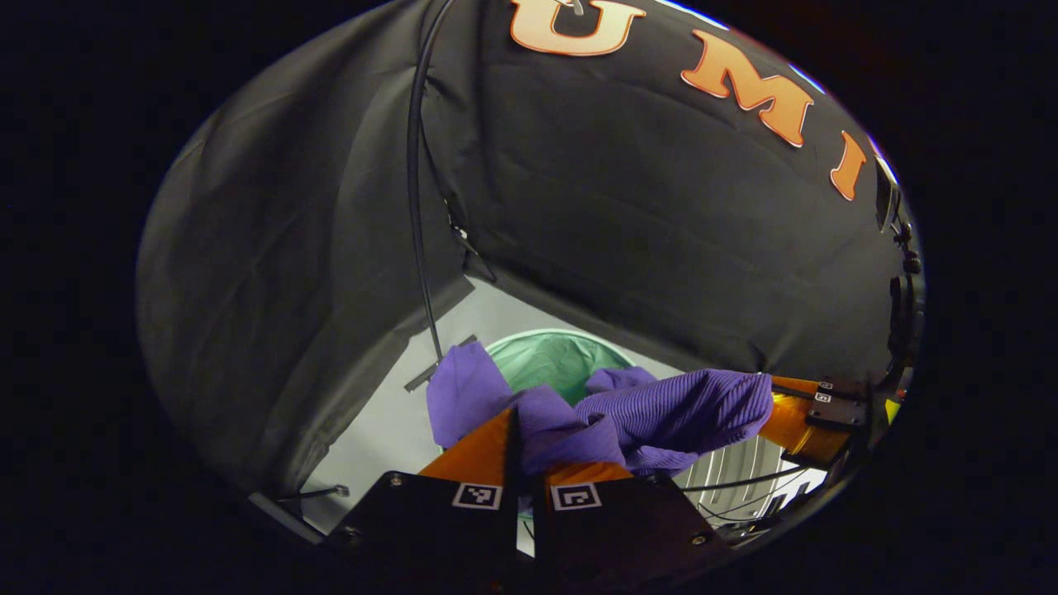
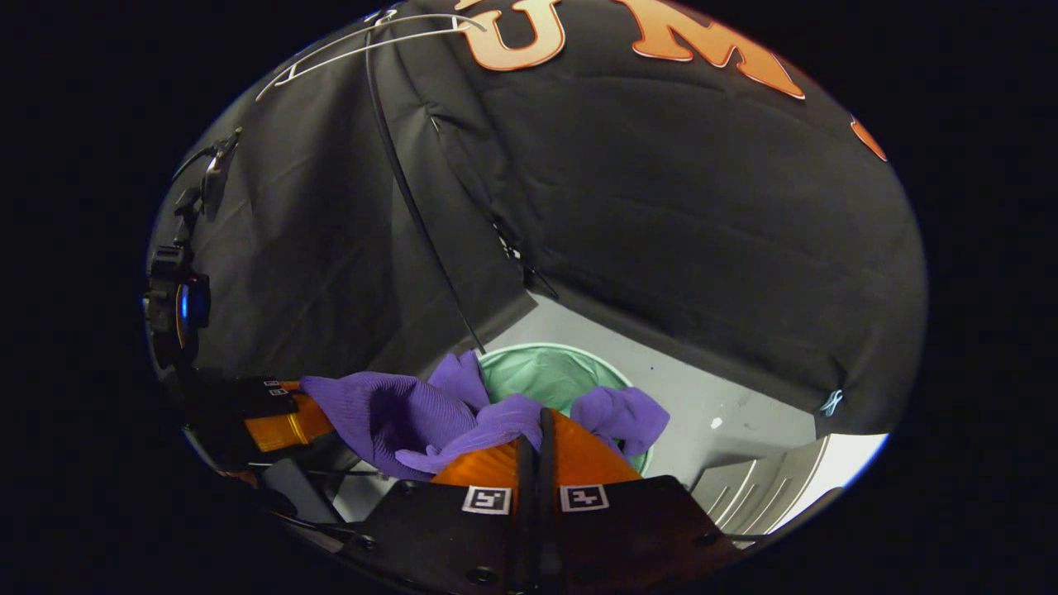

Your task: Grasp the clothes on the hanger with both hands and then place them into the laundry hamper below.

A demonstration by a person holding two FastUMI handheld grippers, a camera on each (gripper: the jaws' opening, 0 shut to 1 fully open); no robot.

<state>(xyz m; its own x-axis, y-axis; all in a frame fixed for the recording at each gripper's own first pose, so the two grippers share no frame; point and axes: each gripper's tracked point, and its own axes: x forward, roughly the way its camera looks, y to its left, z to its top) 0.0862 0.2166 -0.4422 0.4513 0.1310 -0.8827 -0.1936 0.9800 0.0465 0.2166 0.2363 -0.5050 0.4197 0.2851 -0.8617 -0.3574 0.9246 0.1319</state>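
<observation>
The left gripper (image 1: pixel 524 430) has its fingers closed together on a fold of the purple garment (image 1: pixel 661 413), which drapes ahead of the fingertips and across to the right gripper (image 1: pixel 814 413). In the right gripper view, the right gripper (image 2: pixel 536 434) is likewise clamped on the cloth. The green laundry hamper (image 2: pixel 554 376) sits beyond both fingertips, apparently below the garment. A white hanger (image 2: pixel 372 41) hangs above.

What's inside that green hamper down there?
The hamper shows only its green lining; nothing seems to lie in the part on view. The purple garment, held over it by both claws, covers its near rim and part of the inside, so the bottom there is hidden.
</observation>
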